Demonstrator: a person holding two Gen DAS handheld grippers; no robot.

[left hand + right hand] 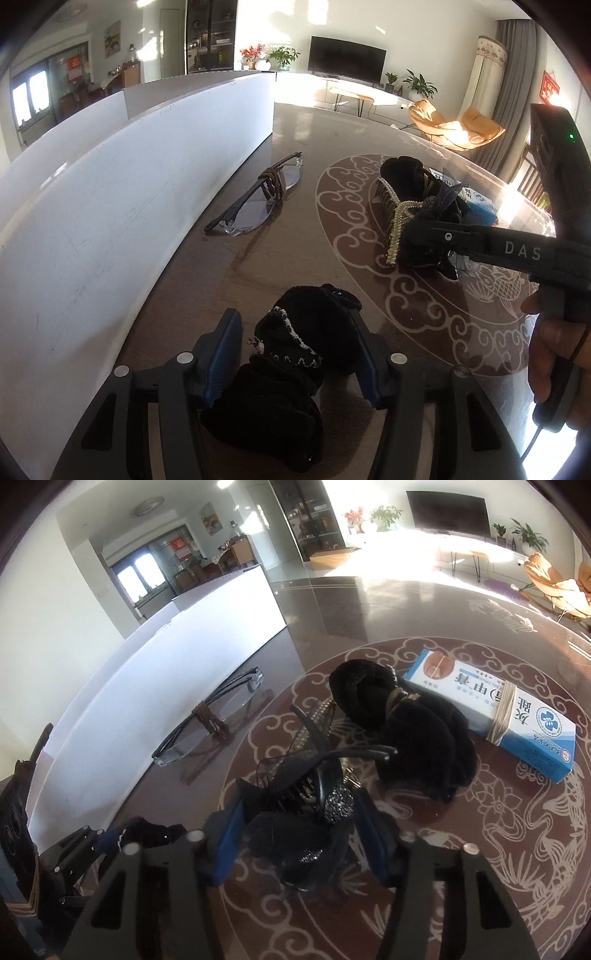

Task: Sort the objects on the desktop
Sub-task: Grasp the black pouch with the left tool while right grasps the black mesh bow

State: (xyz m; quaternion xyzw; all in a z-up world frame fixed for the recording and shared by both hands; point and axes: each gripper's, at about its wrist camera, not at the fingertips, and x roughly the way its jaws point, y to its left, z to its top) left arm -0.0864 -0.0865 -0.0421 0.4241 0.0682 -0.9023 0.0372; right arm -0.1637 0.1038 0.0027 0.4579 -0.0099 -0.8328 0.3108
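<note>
Your left gripper point(295, 350) is spread wide, with a black scrunchie with white trim point(295, 343) lying between its blue pads point(221, 354). The pads sit on each side of the scrunchie with a small gap on the left side, so it is not squeezed. This scrunchie rests on the brown desk point(229, 280), close to the tall white box point(110, 206) that stands along the desk's left side. Just past it, beside the white box wall, lies a pair of glasses point(255, 199) with a brown hair tie point(273, 181) wrapped around the middle. Your right gripper point(295, 834) is out over the round swirly pattern in the middle of the desk. Its fingers are apart, and a black hair clip with sparkly stones point(310, 812) sits between them; you cannot tell if the pads touch it. Right behind the clip is a second black scrunchie point(406, 738), and a pearl hair comb point(395, 229) leans against that pile. Farther toward the right side of the desk lies a blue and white medicine box point(491, 709) with a rubber band point(504, 712) around it, just beside the second scrunchie.
</note>
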